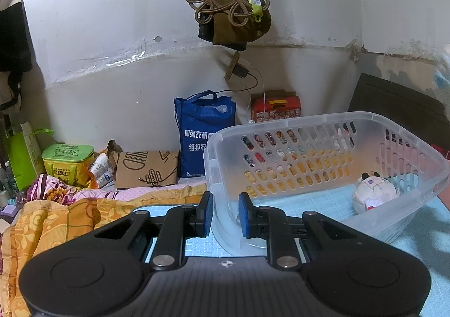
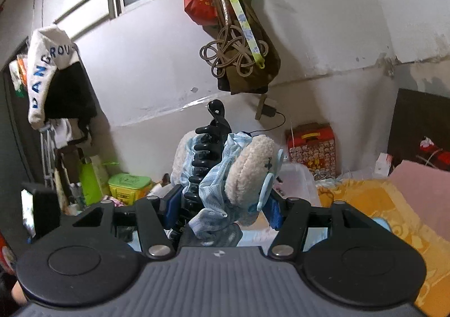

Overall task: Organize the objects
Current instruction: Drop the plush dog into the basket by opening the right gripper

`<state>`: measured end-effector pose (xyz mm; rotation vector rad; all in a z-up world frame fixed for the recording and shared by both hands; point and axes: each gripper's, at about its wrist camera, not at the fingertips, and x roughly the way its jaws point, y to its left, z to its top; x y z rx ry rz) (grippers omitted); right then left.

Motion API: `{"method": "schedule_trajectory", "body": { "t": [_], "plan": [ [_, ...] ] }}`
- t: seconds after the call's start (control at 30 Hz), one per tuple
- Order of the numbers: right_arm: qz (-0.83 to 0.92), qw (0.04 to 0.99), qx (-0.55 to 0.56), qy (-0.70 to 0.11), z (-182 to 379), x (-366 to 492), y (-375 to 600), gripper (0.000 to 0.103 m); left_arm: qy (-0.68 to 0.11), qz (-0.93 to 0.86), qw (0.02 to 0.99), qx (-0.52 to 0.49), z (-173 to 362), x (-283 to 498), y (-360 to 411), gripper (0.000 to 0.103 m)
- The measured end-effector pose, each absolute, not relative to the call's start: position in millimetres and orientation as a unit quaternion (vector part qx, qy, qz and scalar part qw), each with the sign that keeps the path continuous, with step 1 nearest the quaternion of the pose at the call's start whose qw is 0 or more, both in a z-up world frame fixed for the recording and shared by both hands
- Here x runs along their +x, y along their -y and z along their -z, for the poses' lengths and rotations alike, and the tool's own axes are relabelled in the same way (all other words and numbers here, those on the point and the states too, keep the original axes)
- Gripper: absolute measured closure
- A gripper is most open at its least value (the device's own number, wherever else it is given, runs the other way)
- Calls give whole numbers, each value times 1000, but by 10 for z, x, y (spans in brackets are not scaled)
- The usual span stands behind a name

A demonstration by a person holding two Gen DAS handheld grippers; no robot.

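- Right now the left gripper (image 1: 225, 214) sits low over the pale blue mat (image 1: 323, 204), its 2 blue pads (image 1: 244, 211) spread on either side of the near corner of the clear plastic basket (image 1: 225, 153); whether they actually press the rim, I cannot tell.
- Basket stands on the mat, slotted walls all round, tilted a little toward the camera.
- Inside it, at the right end, lies 1 small white plush toy (image 1: 372, 194) with black ears, resting against the wall.
- Over on the other side, the right gripper (image 2: 220, 208) is lifted up and pinching a bundle between its blue pads (image 2: 172, 205).
- That bundle: a black claw hair clip (image 2: 206, 153) standing upright, a light blue striped cloth (image 2: 216, 187) wrapped around it, and a fluffy beige plush piece (image 2: 250, 167) with pale blue trim pressed against the right pad.
- Behind the bundle, a clear plastic container (image 2: 298, 179) peeks out, partly hidden.
- Background from the left view: a blue tote bag (image 1: 201, 131) against the wall, a brown paper bag (image 1: 146, 169) beside it, a green box (image 1: 67, 160) further left.
- Orange patterned blanket (image 1: 50, 218) bunches up just left of the mat.
- A brown bag with coiled cord (image 1: 227, 4) hangs on the wall above.
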<state>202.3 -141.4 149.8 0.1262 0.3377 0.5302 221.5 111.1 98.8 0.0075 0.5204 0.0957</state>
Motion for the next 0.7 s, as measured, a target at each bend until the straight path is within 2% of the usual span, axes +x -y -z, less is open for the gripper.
{"method": "schedule_trajectory", "body": {
  "t": [0.23, 0.43, 0.6, 0.63, 0.7],
  "plan": [
    [-227, 956, 6, -185, -1549, 2409, 1130, 41, -254, -47, 966, 8, -983, 2212, -1108, 79],
    [-235, 938, -14, -256, -1330, 2676, 896, 41, -255, -44, 966, 0, -971, 2197, -1118, 79],
    [-216, 943, -34, -252, -1260, 2744, 831, 39, -255, -45, 966, 1, -967, 2200, -1121, 79],
    [-216, 943, -34, -252, -1266, 2760, 824, 35, -255, -45, 966, 2, -966, 2199, -1120, 79],
    [-209, 945, -40, -248, -1261, 2781, 791, 0, -255, -45, 966, 3, -968, 2198, -1122, 79]
  ]
}}
